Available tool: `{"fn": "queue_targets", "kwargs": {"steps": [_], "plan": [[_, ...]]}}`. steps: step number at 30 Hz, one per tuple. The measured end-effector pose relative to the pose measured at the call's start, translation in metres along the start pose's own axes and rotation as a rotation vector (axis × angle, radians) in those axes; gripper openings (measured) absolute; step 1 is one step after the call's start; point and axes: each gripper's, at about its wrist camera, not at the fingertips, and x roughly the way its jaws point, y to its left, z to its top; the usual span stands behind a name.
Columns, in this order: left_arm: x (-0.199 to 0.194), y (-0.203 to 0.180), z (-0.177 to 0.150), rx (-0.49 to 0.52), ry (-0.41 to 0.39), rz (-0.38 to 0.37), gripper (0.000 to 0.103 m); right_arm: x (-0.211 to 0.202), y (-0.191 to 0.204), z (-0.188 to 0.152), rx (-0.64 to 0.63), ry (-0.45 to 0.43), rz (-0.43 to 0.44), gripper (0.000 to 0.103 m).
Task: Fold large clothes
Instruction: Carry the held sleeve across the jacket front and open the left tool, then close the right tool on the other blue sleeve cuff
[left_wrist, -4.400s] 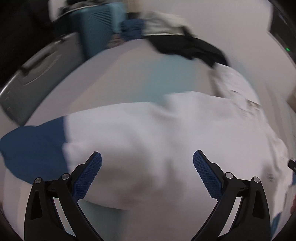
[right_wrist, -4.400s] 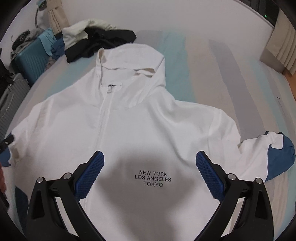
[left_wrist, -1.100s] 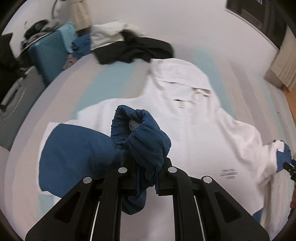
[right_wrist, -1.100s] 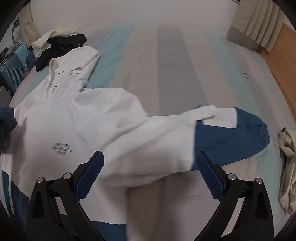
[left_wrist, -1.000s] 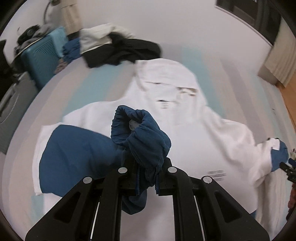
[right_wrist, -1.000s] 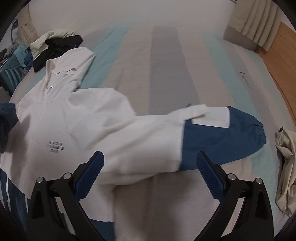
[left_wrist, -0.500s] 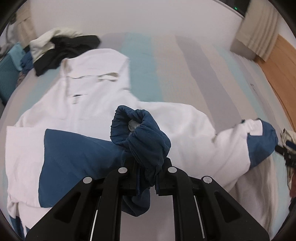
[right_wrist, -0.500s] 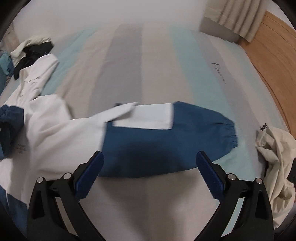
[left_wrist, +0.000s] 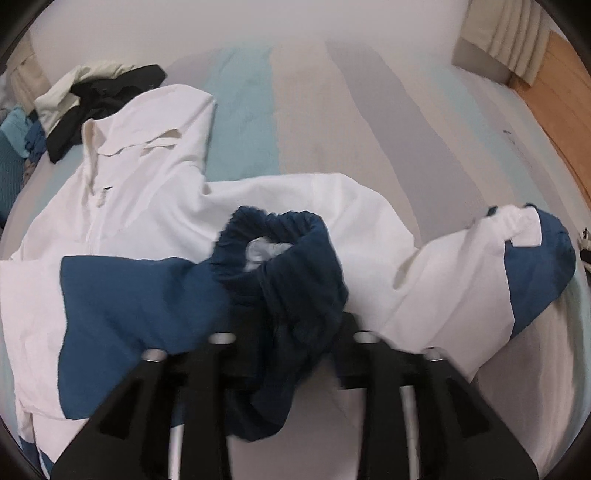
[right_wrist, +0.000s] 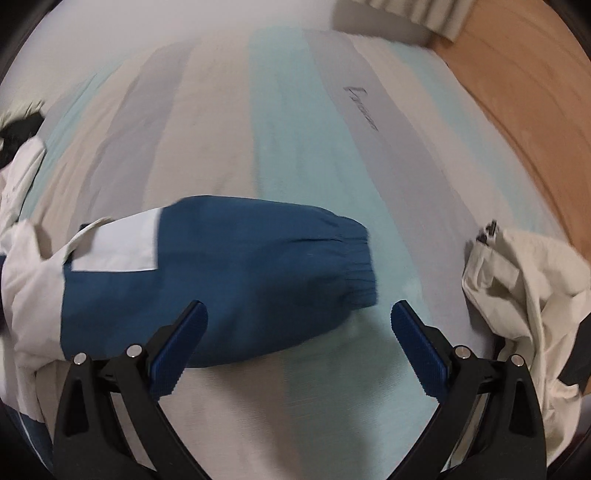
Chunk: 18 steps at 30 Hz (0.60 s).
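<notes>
A white hooded jacket (left_wrist: 147, 206) with blue sleeve ends lies spread on the striped bed (left_wrist: 332, 122). Its left blue cuff (left_wrist: 284, 266) is bunched between the jaws of my left gripper (left_wrist: 288, 321), above the jacket's chest. Those jaws are opening, and the cuff hides the pads. The sleeve is folded across the body. The other blue sleeve (right_wrist: 229, 273) lies flat on the bed. My right gripper (right_wrist: 299, 332) hovers open over that sleeve's cuff end (right_wrist: 354, 266), nothing between its fingers.
A beige garment (right_wrist: 524, 295) lies crumpled at the bed's right edge, close to the right gripper. A pile of black and cream clothes (left_wrist: 92, 96) sits beyond the hood. Wooden floor (right_wrist: 535, 92) and a curtain (left_wrist: 506, 33) border the bed's right side.
The left gripper's arms have spread apart and the blue cuff has loosened between them. The right gripper has moved right along the other sleeve, from the white part to its cuff.
</notes>
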Motion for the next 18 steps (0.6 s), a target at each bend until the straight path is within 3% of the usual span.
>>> {"fn": "queue_targets", "kwargs": {"steps": [1, 4, 10, 15, 18], "plan": [[0.0, -0.003, -0.001, 0.002, -0.006, -0.013, 0.061, 0.004, -0.008, 0.0, 0.016, 0.007, 0.019, 0.096], [-0.001, -0.014, -0.001, 0.028, -0.027, -0.043, 0.074, 0.014, -0.025, 0.001, 0.05, 0.03, 0.082, 0.096], [0.006, -0.035, 0.001, 0.054, -0.02, -0.102, 0.082, 0.034, -0.047, 0.006, 0.095, 0.067, 0.149, 0.095], [-0.002, -0.045, 0.005, 0.076, -0.055, -0.075, 0.096, 0.047, -0.06, 0.007, 0.119, 0.069, 0.177, 0.091], [-0.01, -0.049, 0.006, 0.079, -0.074, -0.088, 0.097, 0.058, -0.06, 0.009, 0.104, 0.079, 0.172, 0.088]]}}
